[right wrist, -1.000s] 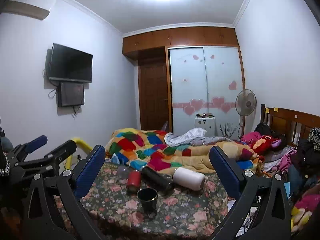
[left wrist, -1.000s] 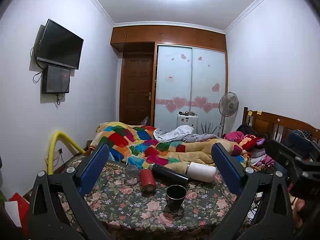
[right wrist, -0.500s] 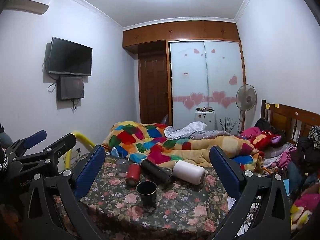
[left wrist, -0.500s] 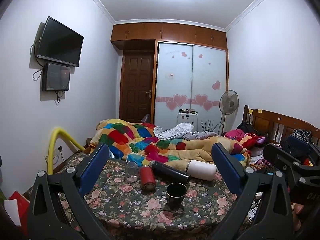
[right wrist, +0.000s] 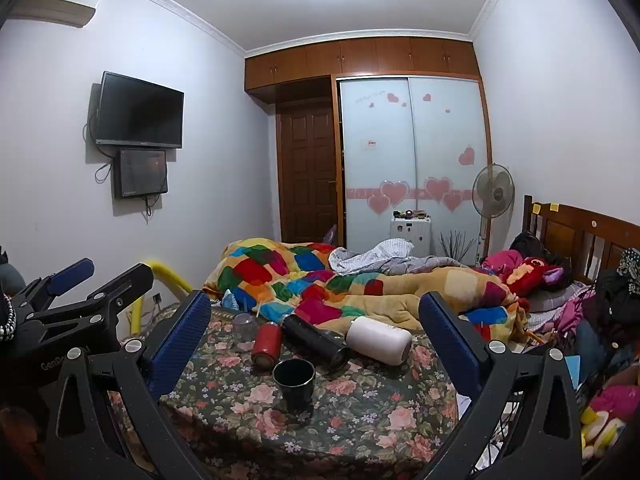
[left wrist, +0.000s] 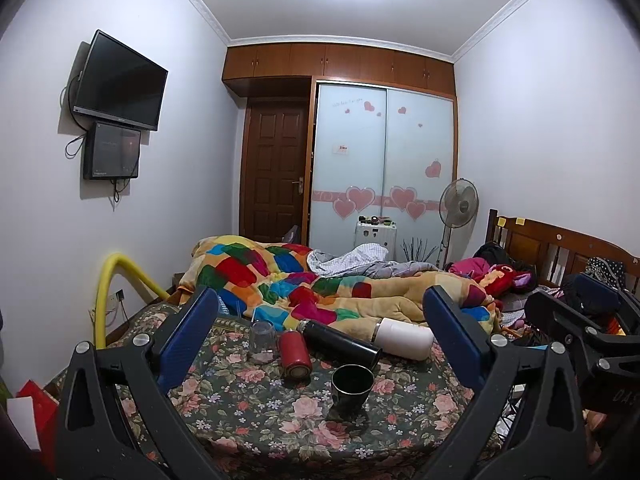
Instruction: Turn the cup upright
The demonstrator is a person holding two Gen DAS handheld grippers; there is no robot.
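Observation:
A black cup [left wrist: 352,386] stands upright, mouth up, on the floral tablecloth [left wrist: 256,416]; it also shows in the right wrist view [right wrist: 295,380]. Behind it lie a red bottle [left wrist: 295,353], a black flask [left wrist: 340,340] and a white flask [left wrist: 404,338] on their sides. A clear glass [left wrist: 263,340] stands mouth down at the back left. My left gripper [left wrist: 320,344] is open and empty, held back from the table. My right gripper [right wrist: 316,340] is open and empty too, also back from the cup.
A bed with a colourful patchwork quilt [left wrist: 280,280] lies right behind the table. A yellow tube [left wrist: 108,292] arches at the left. Clothes and toys [right wrist: 532,276] pile up at the right by the wooden headboard [left wrist: 560,248].
Both grippers have drawn back and tilted slightly; the table and cups sit a little lower and nearer the middle of each view. Nothing on the table has moved.

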